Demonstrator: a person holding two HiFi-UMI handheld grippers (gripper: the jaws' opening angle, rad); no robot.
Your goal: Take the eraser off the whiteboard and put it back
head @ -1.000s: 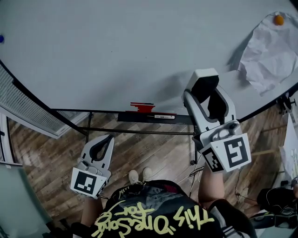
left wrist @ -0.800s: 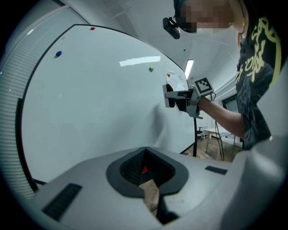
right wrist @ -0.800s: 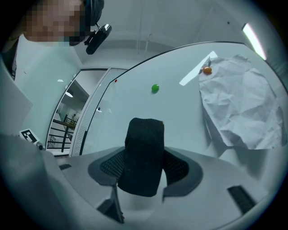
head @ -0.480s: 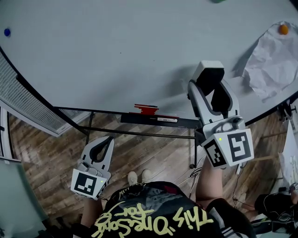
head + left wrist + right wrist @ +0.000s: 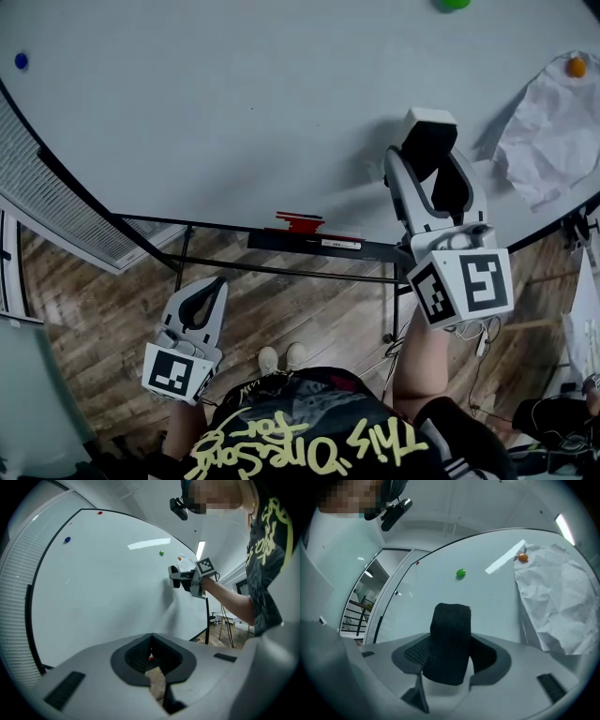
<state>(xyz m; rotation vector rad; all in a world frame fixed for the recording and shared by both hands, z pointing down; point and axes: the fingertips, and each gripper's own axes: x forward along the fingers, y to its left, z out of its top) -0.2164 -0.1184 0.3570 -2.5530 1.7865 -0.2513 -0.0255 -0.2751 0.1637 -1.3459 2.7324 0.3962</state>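
My right gripper [image 5: 427,157] is shut on the eraser [image 5: 428,131], a block with black felt and a white back. It holds the eraser up close against the whiteboard [image 5: 234,112], right of the middle. In the right gripper view the black eraser [image 5: 449,639] stands upright between the pads, which press on both its sides. My left gripper [image 5: 217,286] hangs low over the wooden floor, away from the board, its tips together and nothing in them. The left gripper view shows the right gripper [image 5: 180,578] at the board.
A crumpled paper sheet [image 5: 553,122] hangs at the board's right under an orange magnet [image 5: 576,67]. A green magnet [image 5: 454,4] and a blue one [image 5: 21,61] sit on the board. The tray [image 5: 375,249] below carries a red object [image 5: 298,223] and a marker [image 5: 333,244].
The right gripper has moved a little up the board and to the right with the eraser in it. The left gripper has kept still.
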